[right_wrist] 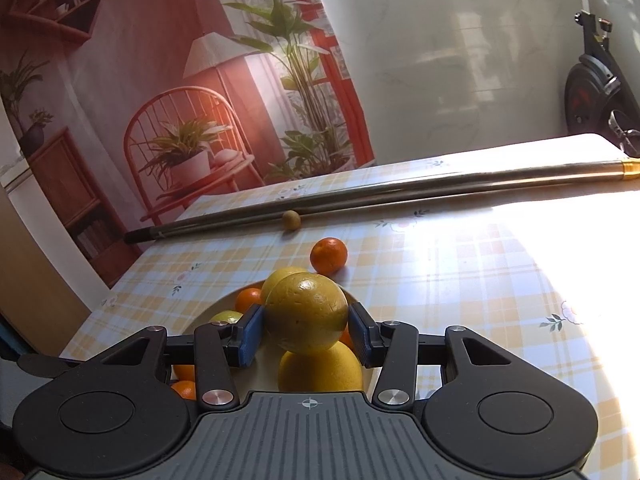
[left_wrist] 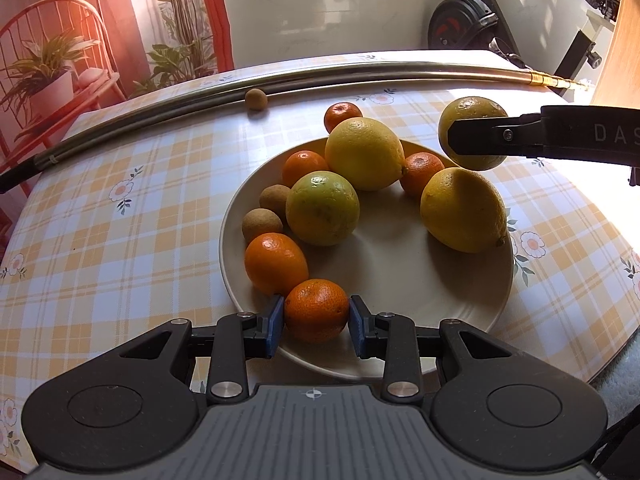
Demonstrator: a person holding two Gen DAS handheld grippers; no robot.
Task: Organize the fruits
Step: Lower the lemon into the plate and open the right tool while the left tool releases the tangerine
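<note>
Loading step in hand. Left gripper (left_wrist: 316, 312) pinches a mandarin (left_wrist: 316, 310) resting on the plate (left_wrist: 400, 280) at its near rim; judged next: spread and withdraw. Right gripper (right_wrist: 306, 330) clamps a greenish citrus (right_wrist: 306, 312) above the plate's far-right rim; lowering required. Both fruits are near-round: no long axis or heading discernible.
</note>
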